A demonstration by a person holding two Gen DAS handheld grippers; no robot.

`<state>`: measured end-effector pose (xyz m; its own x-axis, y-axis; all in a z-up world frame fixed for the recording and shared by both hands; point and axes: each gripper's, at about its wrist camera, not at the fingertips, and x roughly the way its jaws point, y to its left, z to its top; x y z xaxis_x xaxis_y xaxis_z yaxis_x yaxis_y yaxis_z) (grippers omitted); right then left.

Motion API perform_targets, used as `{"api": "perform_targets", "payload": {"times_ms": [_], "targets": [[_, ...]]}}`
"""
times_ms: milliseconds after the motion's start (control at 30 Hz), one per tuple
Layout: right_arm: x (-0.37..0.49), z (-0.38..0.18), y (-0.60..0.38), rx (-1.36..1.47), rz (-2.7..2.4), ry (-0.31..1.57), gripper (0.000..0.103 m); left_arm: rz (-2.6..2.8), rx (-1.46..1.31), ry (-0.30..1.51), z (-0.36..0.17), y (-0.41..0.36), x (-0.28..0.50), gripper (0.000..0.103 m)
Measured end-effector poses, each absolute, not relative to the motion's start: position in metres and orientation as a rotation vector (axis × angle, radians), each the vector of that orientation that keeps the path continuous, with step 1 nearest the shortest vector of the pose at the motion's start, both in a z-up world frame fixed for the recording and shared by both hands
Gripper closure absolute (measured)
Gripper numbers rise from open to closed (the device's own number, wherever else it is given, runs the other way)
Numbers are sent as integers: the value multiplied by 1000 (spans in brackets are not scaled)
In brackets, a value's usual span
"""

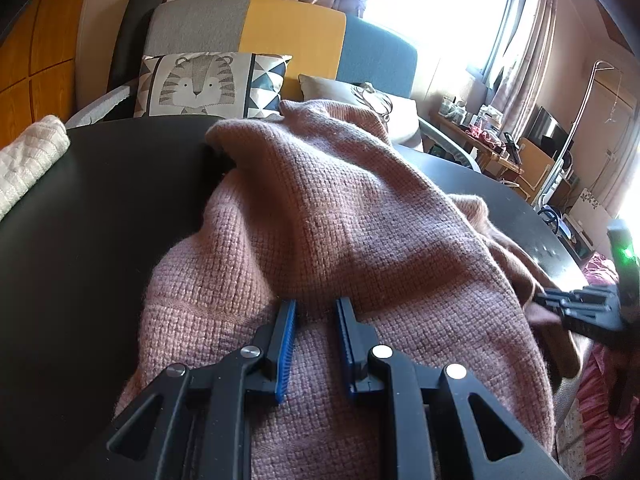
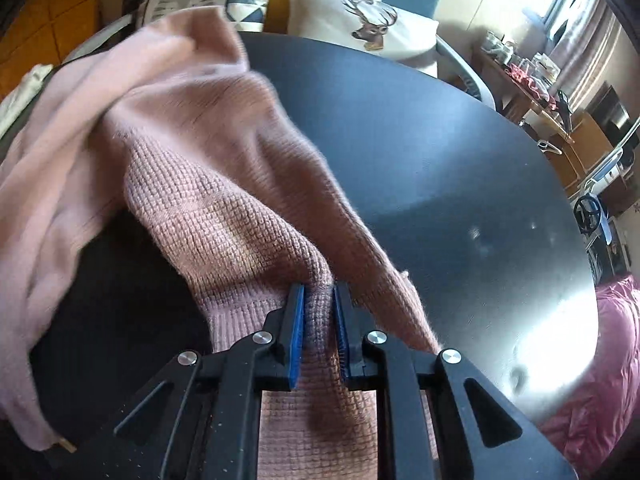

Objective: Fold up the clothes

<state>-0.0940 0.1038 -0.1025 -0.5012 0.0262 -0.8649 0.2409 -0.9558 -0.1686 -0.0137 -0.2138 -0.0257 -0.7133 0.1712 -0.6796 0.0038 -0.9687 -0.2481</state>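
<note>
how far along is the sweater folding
Early. Done: little shows as finished; a cream knitted cloth lies at the table's left edge, whether folded is unclear. In hand: the right gripper is shut on the pink sweater, and the left gripper pinches another part of it. Left: the sweater is bunched and rumpled, not flat, so spreading and every fold remain.

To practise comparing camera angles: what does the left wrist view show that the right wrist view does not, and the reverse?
Only the left wrist view shows the tiger cushion, a folded cream cloth at the table's left edge, and the right gripper seen from the side. Only the right wrist view shows the deer cushion plainly and the right gripper pinching a bunched fold. Both share the pink knit sweater, the dark round table and the colour-block sofa behind.
</note>
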Motion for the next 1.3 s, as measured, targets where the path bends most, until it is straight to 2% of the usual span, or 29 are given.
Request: {"api": "perform_targets", "payload": {"times_ms": [133,300,333,400,467,667,867,900,933,967,1133,1300], "targets": [[-122,-102,120,1495,-2587,358,88,2802,-1148,-361,-26,-213,-13,83],[-130,-80,148,1472,-2572,70,84,2798,-1147,-372,-26,-213,-12,83],[-124,-74,154,1458,-2595,38,81,2797,-1147,-374,-26,-213,-12,83],[-111,-61,166,1429,-2641,-26,56,2795,-1147,-379,-26,-213,-12,83],[-99,-48,178,1398,-2686,-91,48,2794,-1146,-384,-27,-213,-11,83],[-44,-51,205,1522,-2690,-372,48,2793,-1147,-394,-27,-213,-11,83],[-37,-91,199,1674,-2595,-618,48,2810,-1149,-375,-26,-209,-9,83],[-38,-93,196,1663,-2621,-625,51,2810,-1147,-378,-26,-209,-8,83],[-40,-94,192,1636,-2659,-609,59,2810,-1145,-383,-26,-209,-7,83],[-42,-94,186,1598,-2691,-563,86,2809,-1142,-387,-26,-209,-5,83],[-53,-87,175,1531,-2705,-432,88,2817,-1133,-376,-26,-207,-2,83],[-51,-57,169,1431,-2822,-143,89,2809,-1131,-395,-27,-208,-2,83]]}}
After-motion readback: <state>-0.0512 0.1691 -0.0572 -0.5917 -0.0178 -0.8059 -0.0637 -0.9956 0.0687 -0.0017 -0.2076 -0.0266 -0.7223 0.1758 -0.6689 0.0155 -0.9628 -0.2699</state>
